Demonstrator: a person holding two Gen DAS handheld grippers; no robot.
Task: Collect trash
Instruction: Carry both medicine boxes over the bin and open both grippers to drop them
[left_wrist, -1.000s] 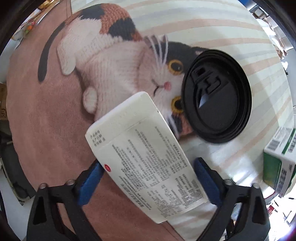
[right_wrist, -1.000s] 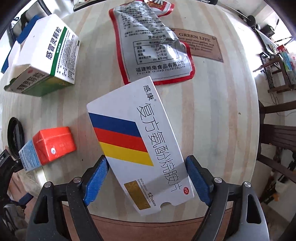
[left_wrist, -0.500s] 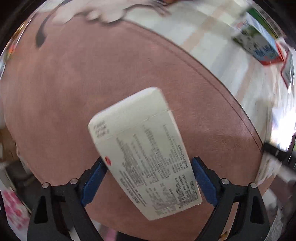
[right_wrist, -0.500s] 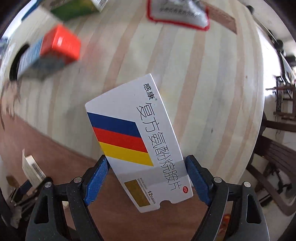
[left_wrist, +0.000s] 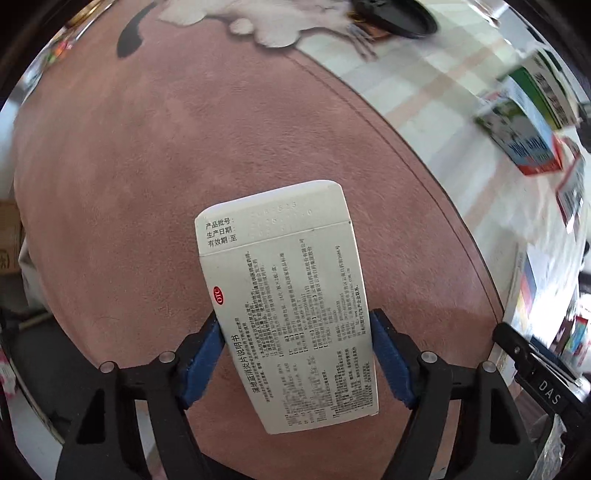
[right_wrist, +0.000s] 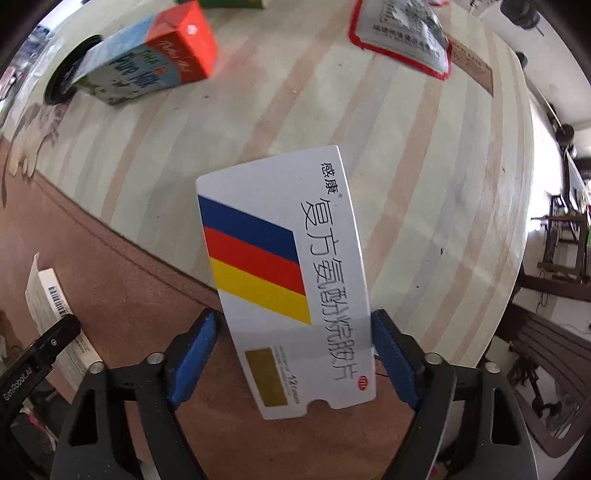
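two grippers, one box in each. the left gripper, jaws just closing in, has its blue pads pressed on the white medicine box, centre frame over the pink mat; a red "otc" oval shows on it. the right gripper, closing too, clamps the striped box (blue, red, yellow bands, "12 tablets"), centre frame. upper left of the right view: one milk carton, "pure milk". top right: one silver pouch.

Both grippers have black arms, silver screws and blue finger pads.
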